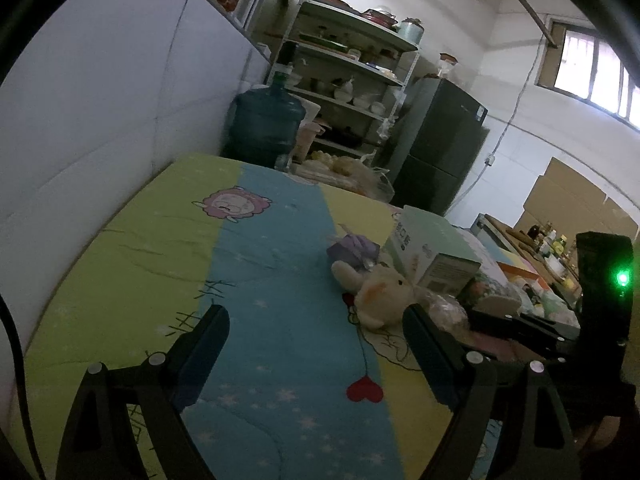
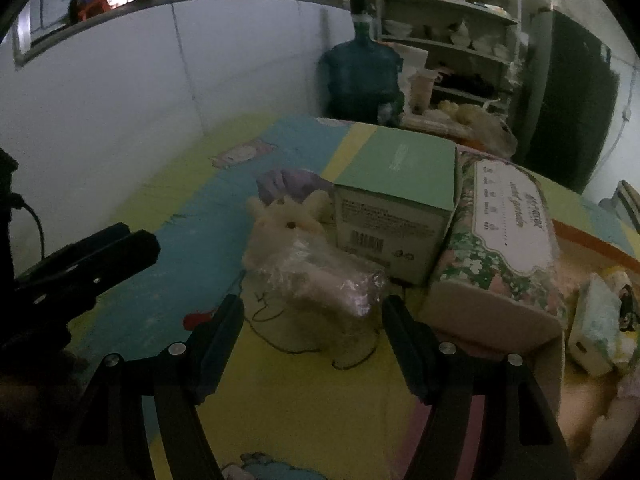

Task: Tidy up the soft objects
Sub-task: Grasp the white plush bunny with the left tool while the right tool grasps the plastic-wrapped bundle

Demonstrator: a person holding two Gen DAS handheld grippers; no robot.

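A cream plush rabbit (image 1: 382, 294) (image 2: 280, 226) lies on the cartoon-print sheet (image 1: 276, 280) beside a purple soft item (image 1: 352, 248) (image 2: 288, 184). Against the rabbit lies a cream soft thing in clear plastic wrap (image 2: 332, 280). My right gripper (image 2: 312, 310) stands open just short of the wrapped thing, fingers either side of its near end, not touching. My left gripper (image 1: 316, 320) is open over the blue stripe, left of the rabbit, with nothing between its fingers. The right gripper's black body (image 1: 600, 300) shows at the far right of the left wrist view.
A mint-green box (image 2: 396, 188) (image 1: 436, 248) stands behind the rabbit. A floral tissue pack (image 2: 500, 232) leans on it. More small packs (image 2: 596, 320) lie at the right. A white padded wall (image 1: 100, 140), a water jug (image 1: 266, 120), shelves and a dark fridge (image 1: 440, 140) ring the bed.
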